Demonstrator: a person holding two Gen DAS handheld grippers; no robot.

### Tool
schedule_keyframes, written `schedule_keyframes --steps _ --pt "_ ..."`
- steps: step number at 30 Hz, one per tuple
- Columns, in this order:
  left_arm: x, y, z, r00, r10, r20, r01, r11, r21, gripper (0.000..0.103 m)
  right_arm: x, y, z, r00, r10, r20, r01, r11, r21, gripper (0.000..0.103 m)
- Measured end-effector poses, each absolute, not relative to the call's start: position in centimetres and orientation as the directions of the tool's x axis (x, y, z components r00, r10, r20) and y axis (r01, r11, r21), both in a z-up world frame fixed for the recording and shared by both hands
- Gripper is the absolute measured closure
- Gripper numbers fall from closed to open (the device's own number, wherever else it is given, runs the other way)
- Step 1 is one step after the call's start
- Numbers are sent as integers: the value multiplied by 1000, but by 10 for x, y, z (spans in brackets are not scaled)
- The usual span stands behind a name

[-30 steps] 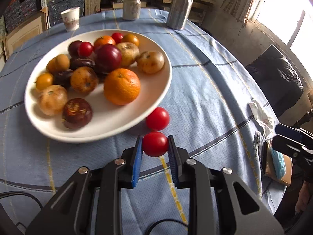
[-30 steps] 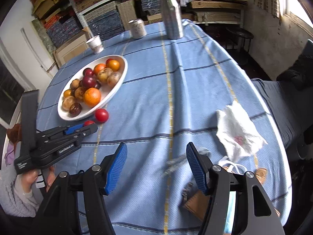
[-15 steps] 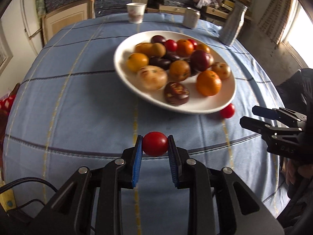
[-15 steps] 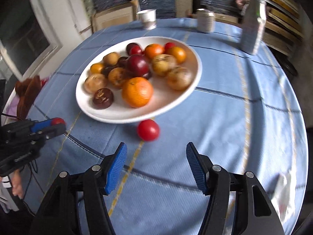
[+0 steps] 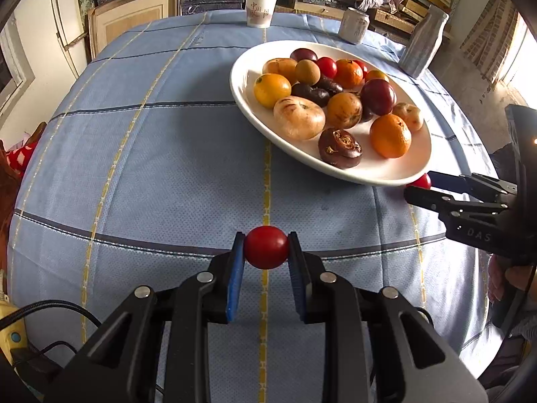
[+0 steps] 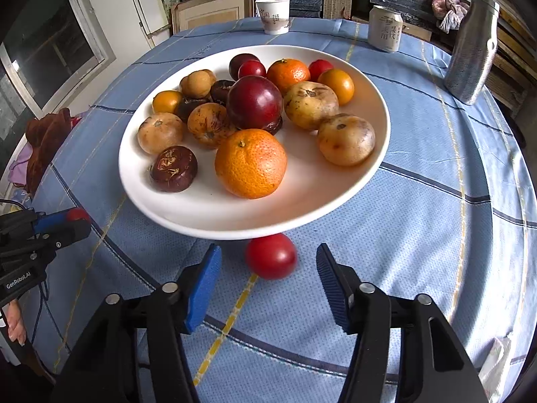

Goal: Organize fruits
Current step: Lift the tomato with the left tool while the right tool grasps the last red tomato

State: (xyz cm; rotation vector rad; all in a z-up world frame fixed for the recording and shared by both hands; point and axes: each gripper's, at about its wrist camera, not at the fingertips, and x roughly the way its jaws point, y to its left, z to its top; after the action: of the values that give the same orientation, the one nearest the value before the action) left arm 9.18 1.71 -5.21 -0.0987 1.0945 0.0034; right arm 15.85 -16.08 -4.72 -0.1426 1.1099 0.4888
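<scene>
Two red tomatoes, one per gripper.
L gripper (image 5: 265,255) pinches a tomato (image 5: 265,247); R gripper (image 6: 268,283) jaws closing w/ 2nd tomato (image 6: 271,256) between, pads not touching, by plate (image 6: 214,216).

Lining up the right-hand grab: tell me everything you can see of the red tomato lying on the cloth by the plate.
The red tomato is small, round, smooth and glossy, with no stem showing. It lies loose on the blue checked tablecloth, tucked against the near rim of the white plate, partly under its overhang. The right gripper brackets it with closing jaws; neither blue pad touches it yet.
</scene>
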Motion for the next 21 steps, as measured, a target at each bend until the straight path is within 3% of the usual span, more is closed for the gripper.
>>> schedule_keyframes --steps 4,13,21 --pt "95 17 -54 453 -49 -890 -48 996 -79 78 160 -159 -53 342 299 -891 -443 887 128 63" --pt "99 16 -55 451 -58 -891 -36 996 -84 78 160 -160 -53 352 285 -891 -437 892 113 71" --pt "100 14 -53 456 -71 -887 -18 996 -89 78 155 -163 -50 360 269 -893 -421 901 102 72"
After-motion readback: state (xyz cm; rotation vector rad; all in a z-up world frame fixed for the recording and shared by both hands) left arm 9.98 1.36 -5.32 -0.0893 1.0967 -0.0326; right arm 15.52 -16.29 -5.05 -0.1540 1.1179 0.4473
